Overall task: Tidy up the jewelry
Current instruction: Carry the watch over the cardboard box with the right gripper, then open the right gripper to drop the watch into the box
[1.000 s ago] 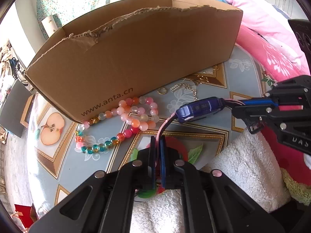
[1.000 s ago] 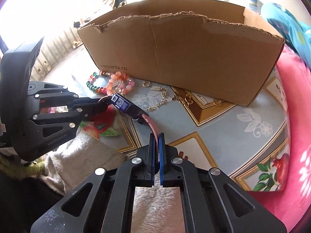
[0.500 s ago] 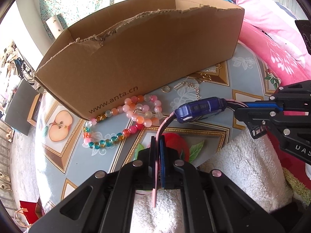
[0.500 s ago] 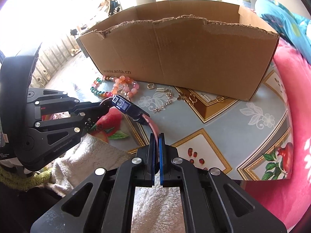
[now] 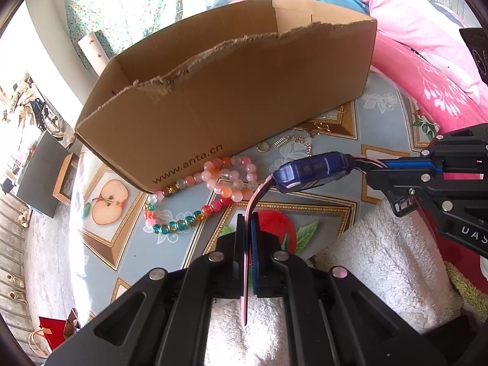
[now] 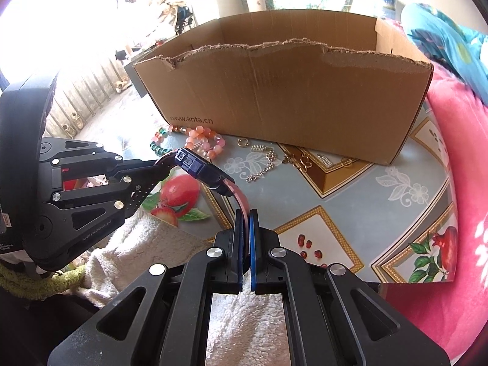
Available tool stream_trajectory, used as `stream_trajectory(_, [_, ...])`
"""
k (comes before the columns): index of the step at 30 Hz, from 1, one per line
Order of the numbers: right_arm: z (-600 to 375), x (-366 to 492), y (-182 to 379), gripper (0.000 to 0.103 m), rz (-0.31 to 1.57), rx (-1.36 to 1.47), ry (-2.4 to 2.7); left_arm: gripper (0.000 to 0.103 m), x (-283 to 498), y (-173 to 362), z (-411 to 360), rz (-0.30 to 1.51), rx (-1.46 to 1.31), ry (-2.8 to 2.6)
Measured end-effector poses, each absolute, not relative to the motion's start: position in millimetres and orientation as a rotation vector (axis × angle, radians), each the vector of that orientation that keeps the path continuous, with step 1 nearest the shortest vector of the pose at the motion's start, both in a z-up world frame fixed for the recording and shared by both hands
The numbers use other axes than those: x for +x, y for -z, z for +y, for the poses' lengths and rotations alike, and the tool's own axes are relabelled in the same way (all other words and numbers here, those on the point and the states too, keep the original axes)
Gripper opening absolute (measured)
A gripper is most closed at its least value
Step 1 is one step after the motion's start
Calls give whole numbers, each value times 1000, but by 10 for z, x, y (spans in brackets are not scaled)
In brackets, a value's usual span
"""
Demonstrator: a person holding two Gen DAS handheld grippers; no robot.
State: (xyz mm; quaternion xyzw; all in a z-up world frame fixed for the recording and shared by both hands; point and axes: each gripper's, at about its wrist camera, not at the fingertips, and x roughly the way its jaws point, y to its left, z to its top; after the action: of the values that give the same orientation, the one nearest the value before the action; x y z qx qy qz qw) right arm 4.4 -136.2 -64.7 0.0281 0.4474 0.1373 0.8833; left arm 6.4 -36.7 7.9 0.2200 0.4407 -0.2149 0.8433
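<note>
The watch (image 5: 311,172) hangs between our grippers above the table: the left gripper (image 5: 248,228) clamps one pink strap, the right gripper (image 6: 245,222) the other. The bead bracelets (image 5: 210,192) and chains (image 6: 274,161) lie outside the cardboard box (image 6: 289,97), unsorted.

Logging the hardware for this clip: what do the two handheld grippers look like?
Both the left gripper and the right gripper are matte black angular frames with silver screw heads, narrow flat fingers and blue pads. Each body carries small pale lettering and a red inset.
</note>
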Motion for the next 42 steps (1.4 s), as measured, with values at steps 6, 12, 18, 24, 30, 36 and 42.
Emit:
stream_trajectory(6, [-1380,-38,445,1,886,38,-270,3,-25,-319,-375,861,471,452])
stream_trajectory(12, [-1368,-140,-111,1,774,-27,-251,3,-87,-861,-294,722,443,472])
stream_trajectory(18, [-1393,173,-652,1,704,-85,-273,3,215,-1334,-245,612,416,493])
stream_trajectory(24, [-1536,1129,-665,1,901,-42,-347,3,1010,-1248,-431,737,430,527])
stream_trajectory(30, [-1618,1961,-345,2,1151,-1,-378,3,1776,-872,-580,923,444,553])
stream_trajectory(36, [-1685,2449,-126,11,1246,-40,-284,14,2168,-685,-657,966,491,491])
stream_trajectory(42, [-1718,2551,-118,12,1188,-95,-216,23,2202,-867,-440,876,396,446])
